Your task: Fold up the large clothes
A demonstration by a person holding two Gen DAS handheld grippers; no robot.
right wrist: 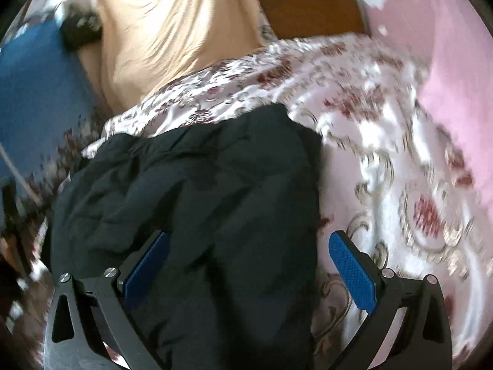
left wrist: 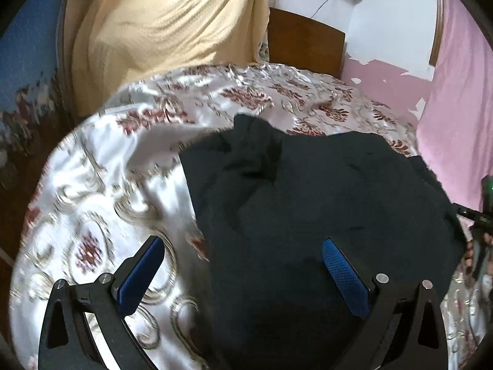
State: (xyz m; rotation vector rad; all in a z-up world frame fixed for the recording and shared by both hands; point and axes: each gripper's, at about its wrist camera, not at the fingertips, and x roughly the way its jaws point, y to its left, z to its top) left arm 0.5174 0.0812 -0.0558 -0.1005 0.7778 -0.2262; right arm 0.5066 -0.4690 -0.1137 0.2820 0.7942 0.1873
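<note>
Dark garment point(left wrist: 308, 209), a navy-black bundle already partly gathered, lies rumpled on the bed's floral satin bedspread point(left wrist: 117, 166), its long axis running away from the person toward the wooden headboard point(left wrist: 305, 43). The left tool point(left wrist: 243, 269) hovers low with its blue pads spread wide and nothing between them; the garment's left edge falls between its fingers, the cloth lying mostly to its right. The right tool point(right wrist: 249, 262) is likewise spread and gripping nothing, and from it the garment's right edge point(right wrist: 314, 203) runs up between the fingers, the cloth lying mostly to its left. Both tools thus flank the near end of the bundle, about equally close, so the next fold probably turns on each one closing on its own near corner. A yellow blanket point(left wrist: 160, 24) hangs beyond the bed, with a pink wall point(left wrist: 459, 98) to the right. Motion blur softens the bedspread in both views.
</note>
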